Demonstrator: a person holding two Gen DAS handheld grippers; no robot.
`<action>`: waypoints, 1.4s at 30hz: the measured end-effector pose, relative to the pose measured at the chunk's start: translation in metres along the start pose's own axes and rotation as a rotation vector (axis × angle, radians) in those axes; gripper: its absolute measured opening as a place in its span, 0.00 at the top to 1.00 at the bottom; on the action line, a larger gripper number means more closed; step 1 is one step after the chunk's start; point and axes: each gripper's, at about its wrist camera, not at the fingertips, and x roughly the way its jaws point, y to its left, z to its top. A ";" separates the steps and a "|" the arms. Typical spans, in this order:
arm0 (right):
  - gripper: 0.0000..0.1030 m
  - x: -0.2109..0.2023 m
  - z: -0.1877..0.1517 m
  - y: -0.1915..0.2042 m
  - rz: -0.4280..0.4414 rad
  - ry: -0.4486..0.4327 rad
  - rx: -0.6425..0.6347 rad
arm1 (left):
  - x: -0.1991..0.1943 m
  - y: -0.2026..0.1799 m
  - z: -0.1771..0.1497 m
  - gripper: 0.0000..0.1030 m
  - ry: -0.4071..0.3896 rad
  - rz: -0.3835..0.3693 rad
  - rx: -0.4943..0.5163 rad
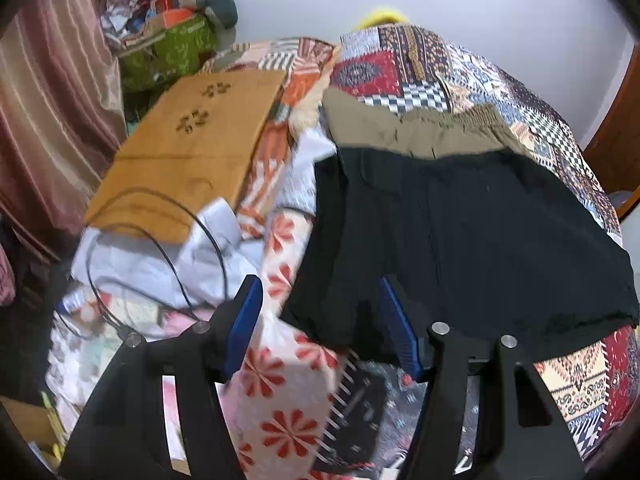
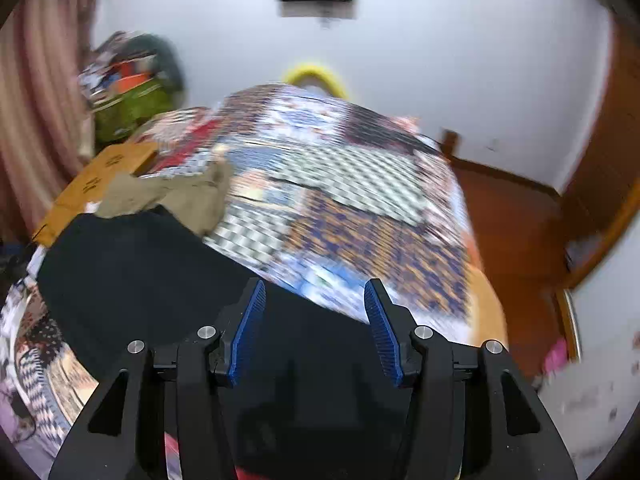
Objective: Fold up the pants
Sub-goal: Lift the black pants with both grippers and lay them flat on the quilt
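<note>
Bed (image 1: 472, 76) under a patchwork quilt of checks, reds and blues, set against a plain pale wall (image 1: 500, 4). On the quilt, black pants (image 1: 472, 240) spread flat, with olive pants (image 1: 432, 132) just beyond, their elastic waistband showing past the black edge. Left of the black pants: a cardboard box (image 1: 188, 148) printed with two paw-like marks, a black cable (image 1: 192, 224) looping over white cloth, a floral sheet (image 1: 280, 380). Farther left, a striped maroon curtain (image 1: 52, 112) and a green bag (image 1: 172, 50) piled with clutter. Right of the bed, wooden floor (image 2: 516, 232). No legible writing. Left gripper (image 1: 320, 304) with jaws apart, holding nothing, over the near left corner of the black pants. Right gripper (image 2: 314, 304) likewise spread wide over their near right edge; view blurred.
</note>
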 end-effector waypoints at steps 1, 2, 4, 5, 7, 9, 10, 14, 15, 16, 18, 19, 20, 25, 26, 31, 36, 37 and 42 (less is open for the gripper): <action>0.53 -0.004 -0.008 -0.010 -0.019 0.009 0.027 | 0.003 -0.001 -0.004 0.41 0.008 -0.009 -0.007; 0.53 -0.009 -0.017 -0.020 -0.038 0.020 0.052 | 0.006 -0.002 -0.009 0.41 0.019 -0.016 -0.015; 0.53 -0.018 -0.036 -0.038 -0.077 0.045 0.093 | 0.015 -0.005 -0.016 0.41 0.046 -0.022 -0.026; 0.53 -0.021 -0.043 -0.046 -0.099 0.049 0.115 | 0.017 -0.007 -0.019 0.41 0.054 -0.021 -0.028; 0.53 -0.025 -0.064 -0.062 -0.125 0.082 0.159 | 0.022 -0.011 -0.022 0.41 0.065 -0.016 -0.027; 0.53 -0.025 -0.083 -0.074 -0.150 0.115 0.196 | 0.025 -0.014 -0.023 0.41 0.065 -0.025 -0.026; 0.53 -0.024 -0.090 -0.078 -0.156 0.128 0.211 | 0.026 -0.015 -0.023 0.42 0.067 -0.031 -0.031; 0.53 -0.014 -0.123 -0.098 -0.168 0.195 0.293 | 0.031 -0.021 -0.024 0.46 0.069 -0.026 -0.036; 0.53 -0.011 -0.130 -0.101 -0.166 0.209 0.309 | 0.032 -0.024 -0.024 0.48 0.066 -0.016 -0.029; 0.53 -0.005 -0.137 -0.105 -0.159 0.226 0.330 | 0.033 -0.026 -0.025 0.52 0.061 -0.001 -0.018; 0.53 0.005 -0.145 -0.109 -0.146 0.243 0.358 | 0.033 -0.029 -0.025 0.61 0.054 0.026 -0.003; 0.53 0.008 -0.148 -0.110 -0.139 0.251 0.370 | 0.033 -0.030 -0.025 0.69 0.045 0.047 0.009; 0.53 0.012 -0.151 -0.112 -0.136 0.259 0.380 | 0.033 -0.030 -0.025 0.71 0.037 0.063 0.019; 0.54 0.019 -0.168 -0.118 -0.117 0.240 0.451 | 0.028 -0.032 -0.024 0.79 0.011 0.085 0.053; 0.62 0.019 -0.168 -0.118 -0.114 0.229 0.455 | 0.025 -0.033 -0.023 0.80 -0.003 0.096 0.063; 0.81 0.016 -0.166 -0.114 -0.124 0.201 0.422 | 0.004 -0.035 -0.011 0.83 -0.091 0.156 0.084; 0.83 0.020 -0.165 -0.112 -0.141 0.206 0.385 | 0.018 -0.033 -0.014 0.82 -0.049 0.178 0.098; 0.83 0.021 -0.165 -0.111 -0.141 0.209 0.386 | 0.028 -0.033 -0.018 0.82 -0.021 0.185 0.111; 0.80 0.022 -0.162 -0.108 -0.154 0.235 0.360 | 0.044 -0.030 -0.030 0.78 0.038 0.173 0.118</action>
